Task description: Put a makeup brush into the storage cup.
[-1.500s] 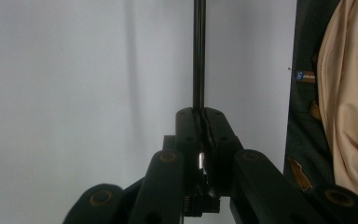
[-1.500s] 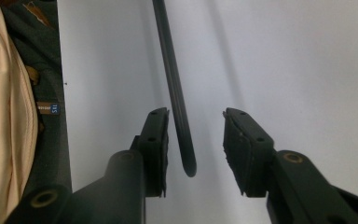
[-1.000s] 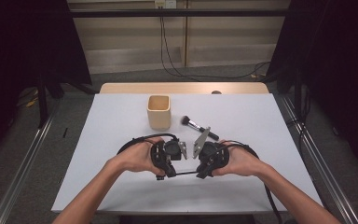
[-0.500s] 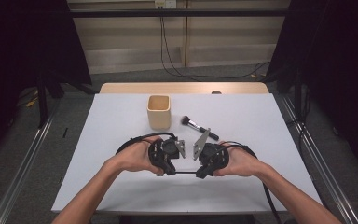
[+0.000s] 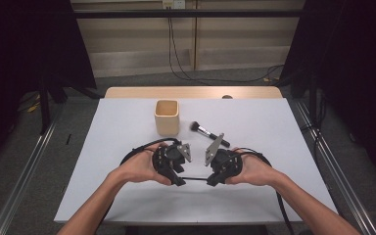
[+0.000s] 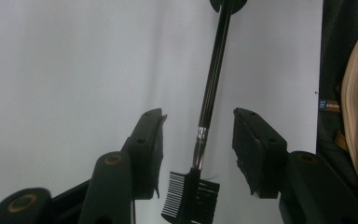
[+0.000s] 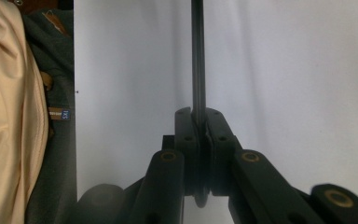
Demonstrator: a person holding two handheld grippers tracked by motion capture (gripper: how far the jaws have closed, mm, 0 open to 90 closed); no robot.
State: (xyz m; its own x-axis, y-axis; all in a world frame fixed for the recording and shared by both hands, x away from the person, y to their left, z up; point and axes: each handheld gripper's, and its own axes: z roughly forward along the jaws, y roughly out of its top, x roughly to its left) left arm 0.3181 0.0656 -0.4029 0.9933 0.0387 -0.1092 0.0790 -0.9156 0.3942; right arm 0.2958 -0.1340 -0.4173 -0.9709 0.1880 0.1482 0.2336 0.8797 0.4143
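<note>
A thin black comb-and-brush tool [image 5: 194, 178] spans level between my two grippers near the table's front. My right gripper [image 7: 198, 116] is shut on its slim handle [image 7: 197, 56]. In the left gripper view the tool's comb head [image 6: 191, 193] lies between the jaws of my left gripper [image 6: 198, 121]. Those jaws have just been opening and stand apart on both sides of the shaft without touching it. In the high view the left gripper [image 5: 172, 161] and the right gripper [image 5: 221, 166] face each other, a hand on each.
A beige square cup [image 5: 167, 117] stands at the back middle of the white table [image 5: 274, 122]. A black-handled makeup brush [image 5: 208, 132] lies to its right, just beyond the grippers. The person's beige and dark clothing [image 7: 9, 116] hangs at the table's near edge.
The left gripper's jaws have spread apart around the tool's comb end. Both hands have stayed where they were, and the right gripper still clamps the handle.
</note>
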